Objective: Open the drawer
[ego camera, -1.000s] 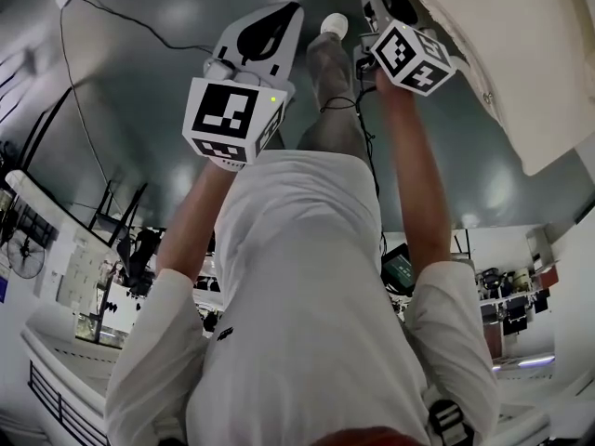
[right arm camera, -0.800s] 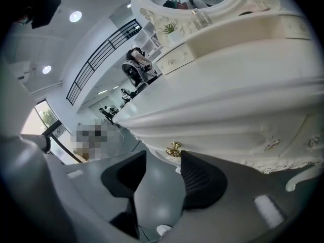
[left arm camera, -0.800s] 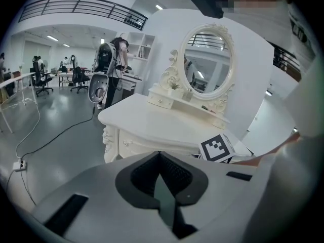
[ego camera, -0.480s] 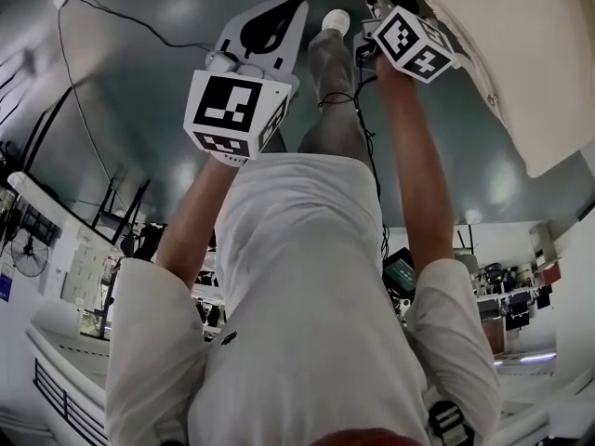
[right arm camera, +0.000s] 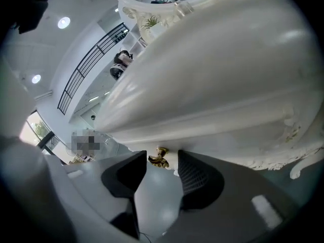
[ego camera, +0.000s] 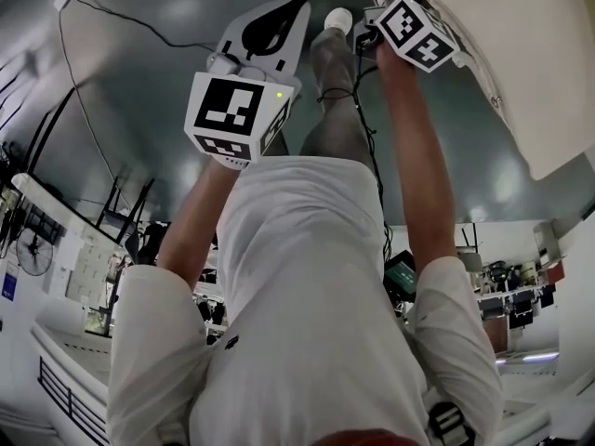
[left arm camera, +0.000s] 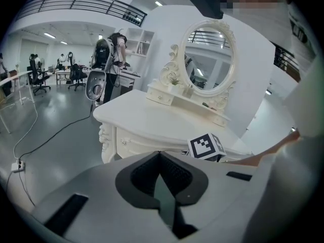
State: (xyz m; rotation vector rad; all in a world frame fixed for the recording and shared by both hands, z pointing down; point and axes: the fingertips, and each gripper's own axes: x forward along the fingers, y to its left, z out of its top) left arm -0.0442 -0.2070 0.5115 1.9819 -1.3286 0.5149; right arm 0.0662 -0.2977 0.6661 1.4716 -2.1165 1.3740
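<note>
Two tongs are working here. The right tongs (right arm camera: 161,162) are standing apart, straddling the one brass handle (right arm camera: 158,158) on the white drawer (right arm camera: 238,135) beneath the bench (right arm camera: 212,59) edge. The left tongs (left arm camera: 160,160) are sitting closed and empty.

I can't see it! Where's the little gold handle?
In the right gripper view, the gold handle sits on the white dresser, between the right gripper's open jaws.
</note>
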